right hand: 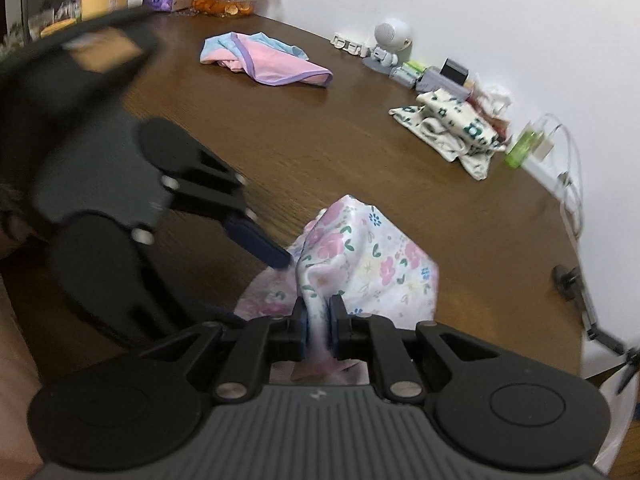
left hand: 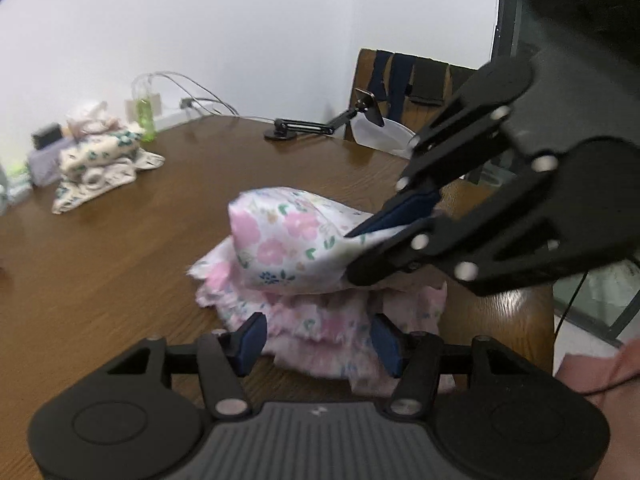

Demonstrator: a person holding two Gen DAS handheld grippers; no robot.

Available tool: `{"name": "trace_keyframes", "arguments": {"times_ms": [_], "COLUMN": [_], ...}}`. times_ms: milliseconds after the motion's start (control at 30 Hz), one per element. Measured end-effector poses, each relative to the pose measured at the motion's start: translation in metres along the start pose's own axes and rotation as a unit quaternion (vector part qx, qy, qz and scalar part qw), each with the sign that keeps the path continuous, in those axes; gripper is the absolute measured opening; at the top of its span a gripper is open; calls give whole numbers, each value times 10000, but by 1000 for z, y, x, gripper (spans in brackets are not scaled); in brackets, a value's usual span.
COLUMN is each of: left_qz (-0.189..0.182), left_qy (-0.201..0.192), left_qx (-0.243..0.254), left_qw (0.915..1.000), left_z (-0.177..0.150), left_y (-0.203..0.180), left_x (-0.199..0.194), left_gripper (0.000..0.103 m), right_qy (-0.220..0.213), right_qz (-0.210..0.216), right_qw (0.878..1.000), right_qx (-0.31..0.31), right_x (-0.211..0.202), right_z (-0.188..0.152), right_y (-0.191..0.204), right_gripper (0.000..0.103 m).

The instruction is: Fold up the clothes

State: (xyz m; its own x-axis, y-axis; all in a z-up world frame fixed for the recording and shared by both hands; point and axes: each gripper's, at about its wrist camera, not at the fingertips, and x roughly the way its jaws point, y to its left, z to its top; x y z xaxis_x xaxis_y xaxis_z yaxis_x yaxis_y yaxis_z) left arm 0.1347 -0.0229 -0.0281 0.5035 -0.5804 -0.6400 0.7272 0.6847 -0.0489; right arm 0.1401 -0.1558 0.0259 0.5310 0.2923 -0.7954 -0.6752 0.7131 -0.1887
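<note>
A broad dark-brown wooden table (left hand: 120,220) with a glossy grained top fills most of both views. Behind it runs a plain white wall (left hand: 240,20), evenly lit, with no hard shadows. In the left wrist view, at about one o'clock, a brown wooden chair back (left hand: 366,68) stands at the table's far edge, draped with dark cloth straps. At three o'clock a dark-framed glass panel (left hand: 508,20) rises beside the wall. Soft light glints off the tabletop near its far rim.

floral garment (left hand: 292,248) on table (left hand: 120,240), folded clothes pile (left hand: 100,168) behind
</note>
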Motion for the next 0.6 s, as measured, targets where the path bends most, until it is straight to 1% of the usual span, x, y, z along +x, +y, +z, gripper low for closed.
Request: {"name": "trace_keyframes", "arguments": {"times_ms": [167, 300, 333, 367, 400, 433, 500, 533, 600], "left_qz": [346, 612, 632, 616, 601, 585, 553, 537, 515], "left_qy": [-285, -570, -613, -632, -651, -671, -710, -729, -744], "left_qx": [-360, -640, -642, -592, -541, -491, -390, -339, -239], "left_qw": [9983, 9944, 9940, 9943, 9946, 9948, 9952, 9953, 9956], "left_z": [-4, 8, 12, 15, 19, 23, 30, 33, 39], "left_y": [14, 24, 23, 20, 17, 14, 7, 4, -2], "left_x": [-41, -54, -54, -50, -47, -44, -37, -34, -28], "left_gripper": [57, 55, 53, 48, 45, 41, 37, 35, 34], "right_qy": [-22, -93, -99, -167, -244, -369, -636, -703, -813], "right_qz": [335, 654, 720, 752, 778, 863, 1050, 1007, 875], "right_qw": [9990, 9959, 9949, 9937, 9924, 9898, 9827, 9814, 9792], "right_qx": [286, 619, 706, 814, 925, 1074, 1383, 1476, 1639], "right_x": [11, 20, 22, 21, 19, 13, 0, -4, -9], "right_z": [-7, -14, -17, -19, -20, -23, -28, -32, -41], "right_y": [2, 3, 3, 2, 0, -3, -11, -14, -21], "right_gripper": [15, 29, 30, 30, 31, 34, 40, 41, 41]}}
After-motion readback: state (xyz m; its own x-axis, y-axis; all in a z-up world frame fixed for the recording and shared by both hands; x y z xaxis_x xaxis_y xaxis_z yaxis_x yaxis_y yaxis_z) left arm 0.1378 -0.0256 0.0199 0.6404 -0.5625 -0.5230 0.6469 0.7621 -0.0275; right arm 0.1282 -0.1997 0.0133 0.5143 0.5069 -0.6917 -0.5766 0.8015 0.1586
